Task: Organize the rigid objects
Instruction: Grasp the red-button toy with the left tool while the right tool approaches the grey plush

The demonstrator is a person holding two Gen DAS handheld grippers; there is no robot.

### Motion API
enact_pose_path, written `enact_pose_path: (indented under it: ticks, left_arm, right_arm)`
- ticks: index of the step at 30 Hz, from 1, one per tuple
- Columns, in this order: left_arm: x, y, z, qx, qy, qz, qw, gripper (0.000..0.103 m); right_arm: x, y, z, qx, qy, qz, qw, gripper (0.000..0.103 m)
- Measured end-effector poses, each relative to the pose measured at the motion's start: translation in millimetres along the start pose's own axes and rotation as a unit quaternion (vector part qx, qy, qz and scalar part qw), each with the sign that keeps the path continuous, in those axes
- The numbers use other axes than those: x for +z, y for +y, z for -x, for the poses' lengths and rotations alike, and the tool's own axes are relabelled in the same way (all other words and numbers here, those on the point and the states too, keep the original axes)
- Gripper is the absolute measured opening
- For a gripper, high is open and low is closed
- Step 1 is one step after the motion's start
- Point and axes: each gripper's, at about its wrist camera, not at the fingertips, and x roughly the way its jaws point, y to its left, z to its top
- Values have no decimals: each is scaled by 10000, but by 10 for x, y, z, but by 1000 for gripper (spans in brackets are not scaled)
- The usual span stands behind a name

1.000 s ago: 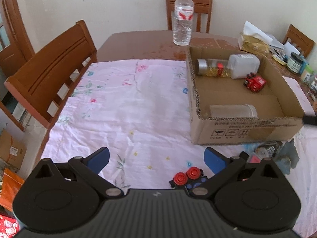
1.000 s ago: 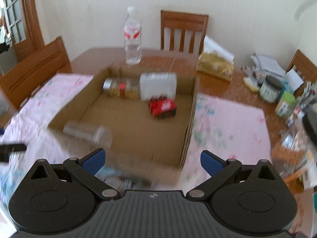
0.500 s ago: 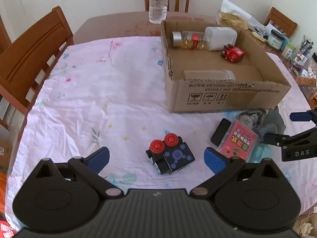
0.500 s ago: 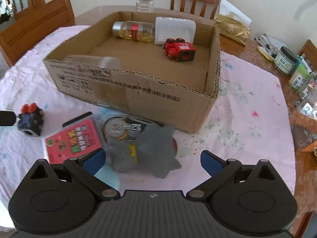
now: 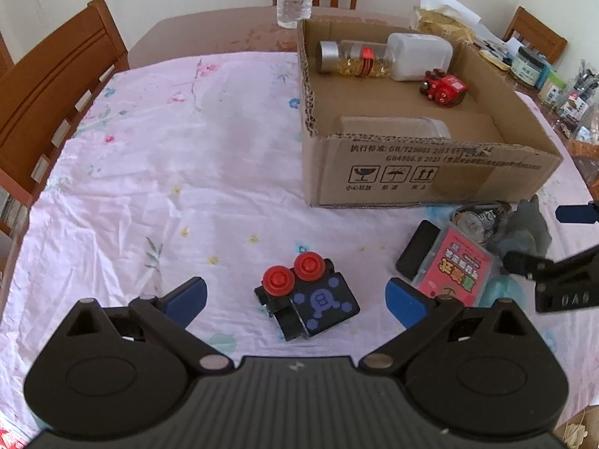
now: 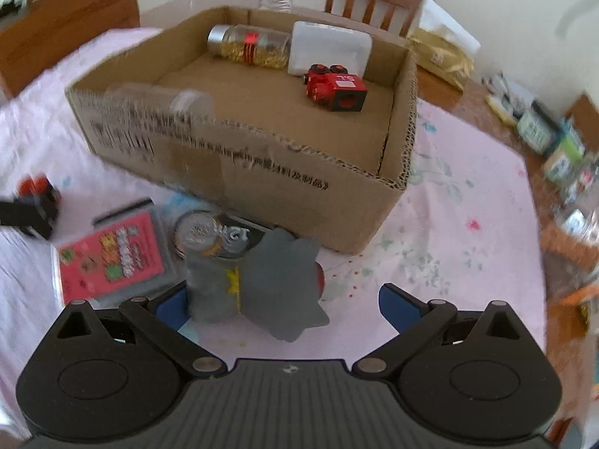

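I am holding both sets of fingers wide over the pink cloth (image 5: pixel 149 172) covering the table (image 5: pixel 209 26): left fingers (image 5: pixel 183 293) flanking the black toy (image 5: pixel 307 295), right fingers (image 6: pixel 397 303) flanking the grey toy (image 6: pixel 262 284). Wooden chairs (image 5: pixel 48 86) are ringing the table, the cardboard box (image 5: pixel 430 176) sitting beyond.

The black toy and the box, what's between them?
Nothing: only bare pink cloth lies between the black toy and the box, seen in the left wrist view.
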Motion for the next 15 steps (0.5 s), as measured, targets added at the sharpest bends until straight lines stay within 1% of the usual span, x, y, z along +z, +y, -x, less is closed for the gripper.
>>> enact_pose_path:
  ticks: [5, 8, 11, 14, 15]
  left_arm:
    - [-32, 28, -139, 39, 40, 200, 9998, 101]
    - [-86, 68, -220, 68, 129, 334, 9993, 101]
    - [-158, 125, -268, 196, 228, 414, 9987, 101]
    - [-228, 197, -251, 383, 243, 396, 9982, 101]
    - [-257, 229, -242, 417, 238, 398, 9981, 102]
  right_arm:
    - [-7, -80, -91, 225, 143, -281, 9992, 103]
    - [-15, -67, -133, 243, 214, -222, 9992, 103]
    - [-20, -65, -168, 288, 259, -250, 9989, 103]
    - [-26, -133, -197, 435, 311, -446, 9976, 103]
    - [-33, -134, -198, 437, 278, -414, 9978, 103]
